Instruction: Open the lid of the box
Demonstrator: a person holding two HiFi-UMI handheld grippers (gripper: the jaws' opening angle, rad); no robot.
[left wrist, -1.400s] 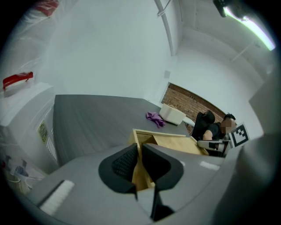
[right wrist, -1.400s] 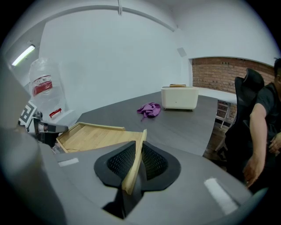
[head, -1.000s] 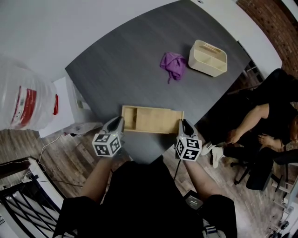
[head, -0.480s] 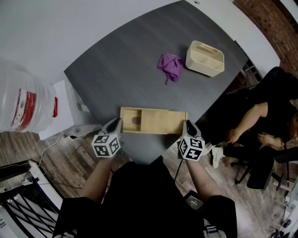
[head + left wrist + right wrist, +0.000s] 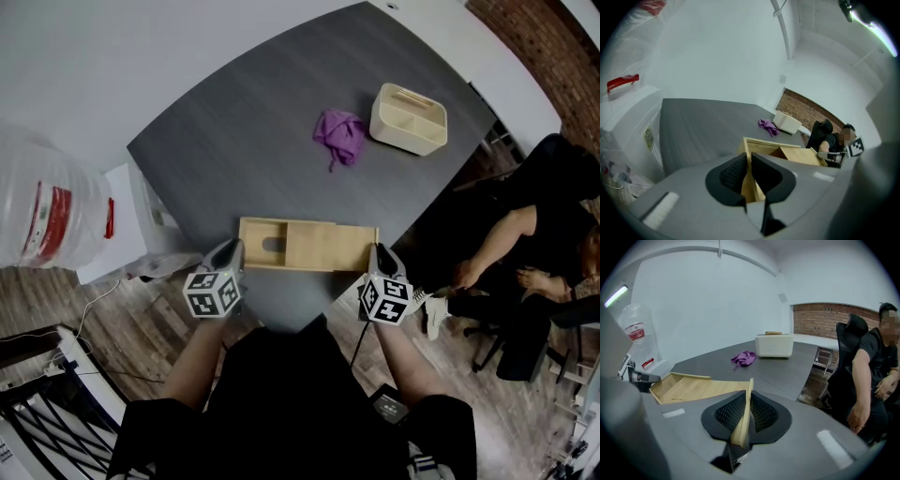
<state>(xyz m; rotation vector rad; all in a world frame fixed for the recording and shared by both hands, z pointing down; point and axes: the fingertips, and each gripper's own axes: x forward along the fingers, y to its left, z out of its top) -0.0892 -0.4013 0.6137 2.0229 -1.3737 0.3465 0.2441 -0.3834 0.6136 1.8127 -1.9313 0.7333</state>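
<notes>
Lid point(image 5: 328, 246) has slid a bit further right since 1 s ago, on the box point(image 5: 255, 246) at the table's point(image 5: 262, 141) near edge. Right gripper point(image 5: 750, 397) pinches the lid's end, jaws just closing tighter; left gripper point(image 5: 747, 157) clamps the box's left wall. Only the left part looks uncovered, so most of the slide is left.

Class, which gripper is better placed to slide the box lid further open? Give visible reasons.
Right. The right gripper, whose jaws have just been closing, pinches the lid by its end edge; the left gripper clamps the box wall, steadying it.
</notes>
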